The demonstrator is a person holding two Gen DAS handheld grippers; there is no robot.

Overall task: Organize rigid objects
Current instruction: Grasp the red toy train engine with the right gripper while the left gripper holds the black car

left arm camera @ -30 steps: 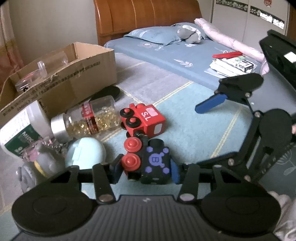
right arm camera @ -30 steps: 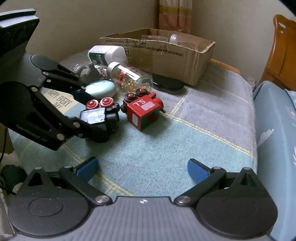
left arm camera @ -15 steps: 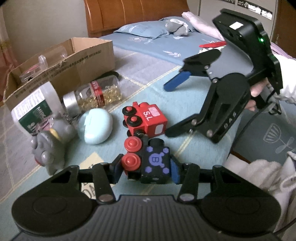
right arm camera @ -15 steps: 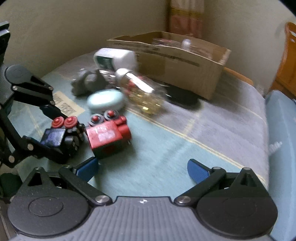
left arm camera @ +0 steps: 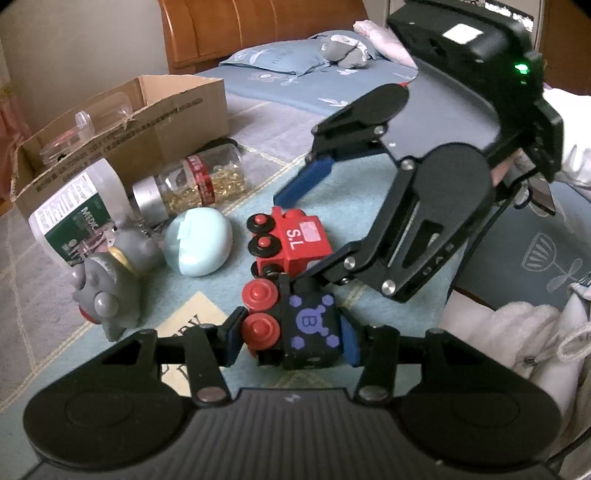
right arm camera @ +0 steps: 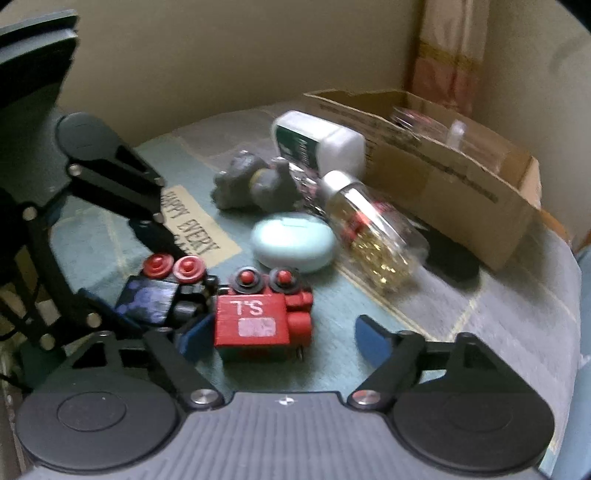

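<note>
My left tool (left arm camera: 290, 336) is clamped on the black toy engine (left arm camera: 308, 328), its blue pads pressed against both sides, the two red wheels facing up and the purple "B" mark toward me. It sits low over the teal mat (left arm camera: 354, 206) that covers the bed.

My right tool (right arm camera: 284, 332) has just been closing, and the red toy engine (right arm camera: 258, 321) marked "S.L" stands between its fingers. The left pad (right arm camera: 194, 338) is at the red block's side; the right pad (right arm camera: 371, 341) is clearly apart from it, so the tool is still apart and not gripping. The red engine rests on the mat, nose to nose with the black one, the two just touching or nearly so; I cannot tell which.

Beyond them lies a pale blue egg-shaped case (left arm camera: 199, 245), and beside it a grey toy animal (left arm camera: 107, 291). Behind those, a clear bottle of golden capsules (left arm camera: 192, 184) lies on its side next to a white bottle with a green label (left arm camera: 74, 214). A cardboard box (left arm camera: 147, 122) stands further back with clear plastic containers (left arm camera: 99, 118) inside. A blue pillow (left arm camera: 277, 55) lies at the wooden headboard (left arm camera: 258, 26).
</note>
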